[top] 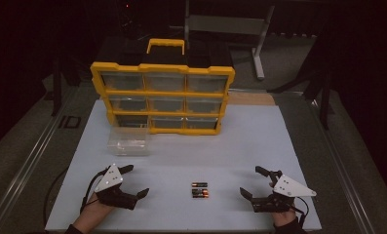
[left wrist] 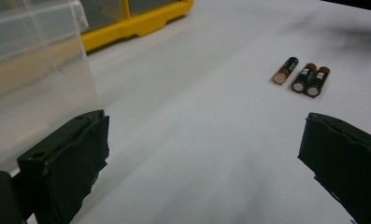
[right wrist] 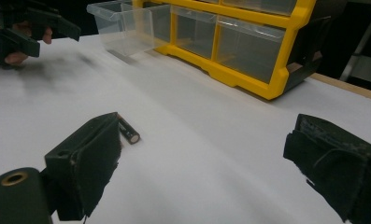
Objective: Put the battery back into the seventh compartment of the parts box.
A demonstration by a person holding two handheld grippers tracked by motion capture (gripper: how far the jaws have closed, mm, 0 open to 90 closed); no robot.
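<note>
left tool [top: 135, 181] wide open, empty | right tool [top: 253, 182] wide open, empty

I count three small cylindrical black-and-copper batteries [top: 199, 190] lying on the white table top [top: 191, 156]: one apart, two side by side and touching. I see one yellow plastic organiser cabinet [top: 163, 92] with a carry handle; its front shows nine slots in three rows of three, eight of them holding clear drawers, the bottom-left one looking vacant. One clear plastic drawer [top: 128, 141] sits out on the table. I have two black two-jaw grippers, the left gripper [top: 130, 179] and the right gripper [top: 252, 181], each with two jaws spread apart.
</note>
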